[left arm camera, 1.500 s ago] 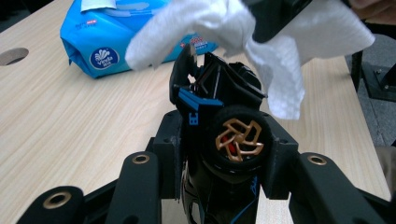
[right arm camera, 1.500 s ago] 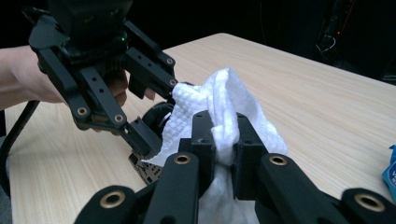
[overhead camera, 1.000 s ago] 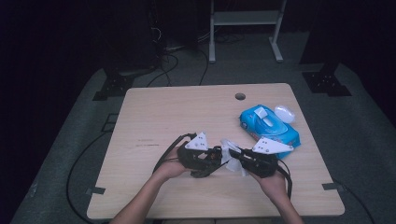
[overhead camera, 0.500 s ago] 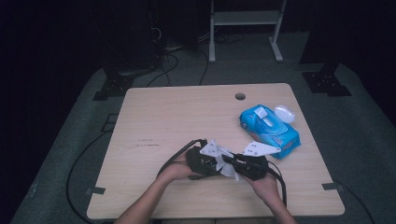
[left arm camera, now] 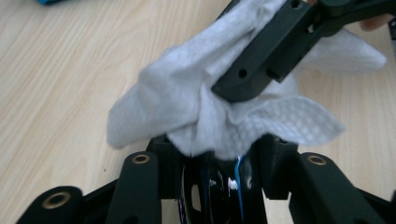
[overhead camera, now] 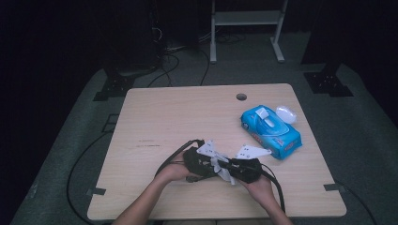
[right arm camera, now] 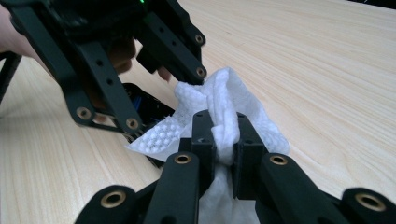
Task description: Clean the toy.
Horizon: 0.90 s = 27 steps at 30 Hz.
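Note:
A crumpled white wipe hangs between my two grippers over the near middle of the wooden table. My right gripper is shut on a fold of the wipe; its jaws reach in from the upper right as the right gripper in the left gripper view. My left gripper stands open, its jaws on either side of the bunched wipe. From the right gripper view, the left gripper faces me with its fingers spread. In the high view the left gripper and right gripper meet tip to tip.
A blue pack of wipes lies at the right of the table, its white lid flipped open. A cable hole sits near the far edge. Cables trail from both grippers toward the near edge.
Both grippers have drawn closer together and slightly nearer the front edge. The wipe is bunched tighter between them. The blue pack has not moved.

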Each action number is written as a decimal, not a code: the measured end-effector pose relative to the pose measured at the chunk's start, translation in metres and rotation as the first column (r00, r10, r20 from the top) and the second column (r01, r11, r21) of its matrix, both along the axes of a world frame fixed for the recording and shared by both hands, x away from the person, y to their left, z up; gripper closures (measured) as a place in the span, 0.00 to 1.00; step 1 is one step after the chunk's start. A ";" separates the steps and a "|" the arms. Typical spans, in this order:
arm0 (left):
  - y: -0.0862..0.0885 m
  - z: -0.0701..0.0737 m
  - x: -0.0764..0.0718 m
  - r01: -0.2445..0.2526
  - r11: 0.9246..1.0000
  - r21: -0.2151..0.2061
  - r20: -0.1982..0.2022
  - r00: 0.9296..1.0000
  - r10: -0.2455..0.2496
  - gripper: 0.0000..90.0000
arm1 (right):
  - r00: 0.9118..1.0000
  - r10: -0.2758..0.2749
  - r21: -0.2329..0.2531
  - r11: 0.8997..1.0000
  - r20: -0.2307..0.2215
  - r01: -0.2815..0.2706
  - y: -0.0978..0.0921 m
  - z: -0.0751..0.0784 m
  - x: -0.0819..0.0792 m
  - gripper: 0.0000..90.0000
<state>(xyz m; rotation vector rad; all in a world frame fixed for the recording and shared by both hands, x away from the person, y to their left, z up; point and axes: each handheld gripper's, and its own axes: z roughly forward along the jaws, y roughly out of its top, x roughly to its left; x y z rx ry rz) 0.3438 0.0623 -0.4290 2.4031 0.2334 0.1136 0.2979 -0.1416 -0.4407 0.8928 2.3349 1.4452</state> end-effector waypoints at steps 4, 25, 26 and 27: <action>0.015 0.002 0.001 -0.023 1.000 0.000 -0.023 0.999 0.023 0.53 | 1.000 0.000 -0.001 1.000 -0.001 0.000 0.000 0.000 0.000 0.90; 0.068 0.006 0.014 -0.137 0.981 -0.138 -0.181 0.977 0.111 0.40 | 1.000 0.008 -0.010 1.000 0.002 -0.008 -0.001 0.001 -0.001 0.90; 0.068 0.005 0.014 -0.138 0.980 -0.142 -0.191 0.975 0.110 0.39 | 1.000 0.009 -0.011 1.000 0.002 -0.009 -0.001 0.001 -0.001 0.90; 0.067 0.005 0.015 -0.139 0.980 -0.144 -0.200 0.974 0.109 0.38 | 1.000 0.008 -0.012 1.000 0.003 -0.008 -0.001 0.001 -0.001 0.90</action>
